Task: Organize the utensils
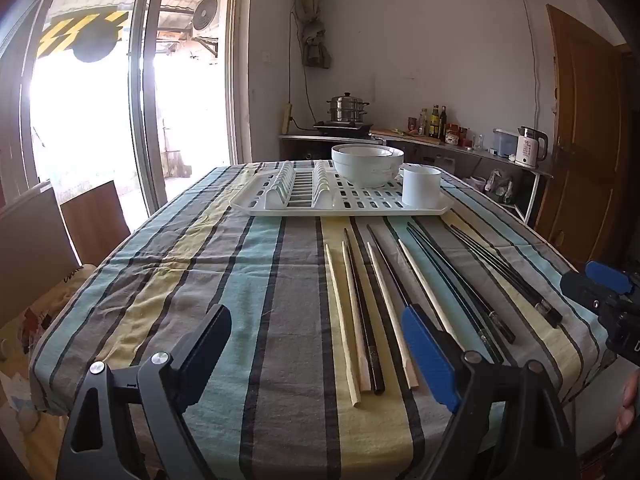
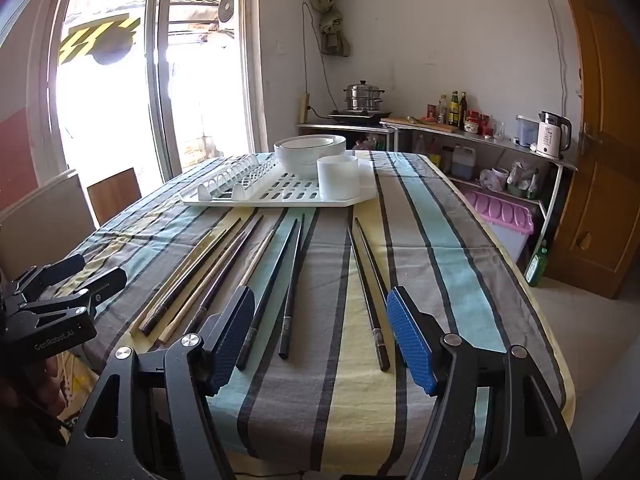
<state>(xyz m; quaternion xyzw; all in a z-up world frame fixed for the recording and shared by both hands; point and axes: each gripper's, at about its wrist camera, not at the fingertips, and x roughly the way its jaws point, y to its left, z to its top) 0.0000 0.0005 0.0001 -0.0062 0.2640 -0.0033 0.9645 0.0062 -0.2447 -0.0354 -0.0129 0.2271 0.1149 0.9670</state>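
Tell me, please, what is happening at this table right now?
A person holds the left gripper and the right gripper, both open and empty, over the striped tablecloth. Loose pale wooden chopsticks and black chopsticks lie unsorted before the white plastic dish rack; the white cylindrical cup awaits.

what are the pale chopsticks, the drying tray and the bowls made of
Pale chopsticks: likely bare wood or bamboo, matte tan. Drying tray: white plastic, moulded slots and ribs. Bowls: probably glazed ceramic, glossy white, dark rim line.
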